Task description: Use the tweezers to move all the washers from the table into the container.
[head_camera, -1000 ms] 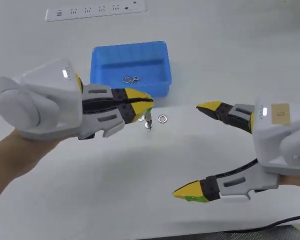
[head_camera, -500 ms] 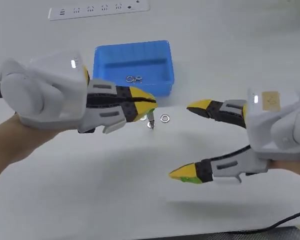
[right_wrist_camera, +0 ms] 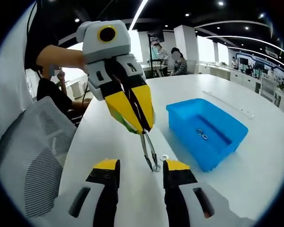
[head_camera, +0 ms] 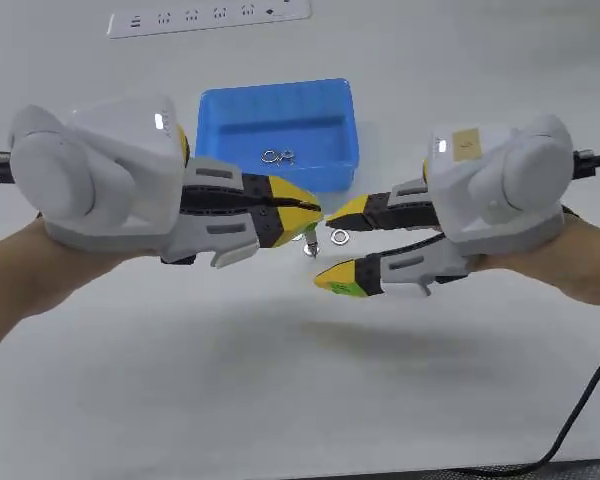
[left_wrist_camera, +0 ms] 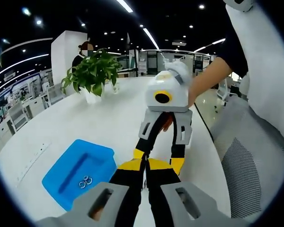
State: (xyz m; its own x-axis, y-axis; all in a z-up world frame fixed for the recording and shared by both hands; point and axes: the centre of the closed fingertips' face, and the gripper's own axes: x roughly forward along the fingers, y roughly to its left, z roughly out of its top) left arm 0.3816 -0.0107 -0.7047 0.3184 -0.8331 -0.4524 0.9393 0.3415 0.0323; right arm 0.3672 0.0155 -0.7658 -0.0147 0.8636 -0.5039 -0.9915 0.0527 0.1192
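My left gripper (head_camera: 315,212) is shut on metal tweezers (head_camera: 307,240), which point down at the white table. The tweezers (right_wrist_camera: 149,150) have their tips at a washer (right_wrist_camera: 156,167); whether it is pinched I cannot tell. A second washer (head_camera: 340,237) lies flat just to the right, also seen as washer (right_wrist_camera: 164,157). My right gripper (head_camera: 332,246) stands open, its jaws on either side of the tweezers' tips. Behind them sits the blue container (head_camera: 325,95) with two washers (head_camera: 277,156) inside. In the left gripper view the container (left_wrist_camera: 66,165) lies low on the left.
A white power strip (head_camera: 208,17) lies at the table's far edge. A black cable (head_camera: 580,400) trails from the right gripper toward the near edge. A mesh chair (left_wrist_camera: 248,161) and a potted plant (left_wrist_camera: 92,75) stand beyond the work area.
My right gripper has moved left and up until its jaws flank the tweezers' tips, and they stand closer together. The left gripper and tweezers have barely moved.
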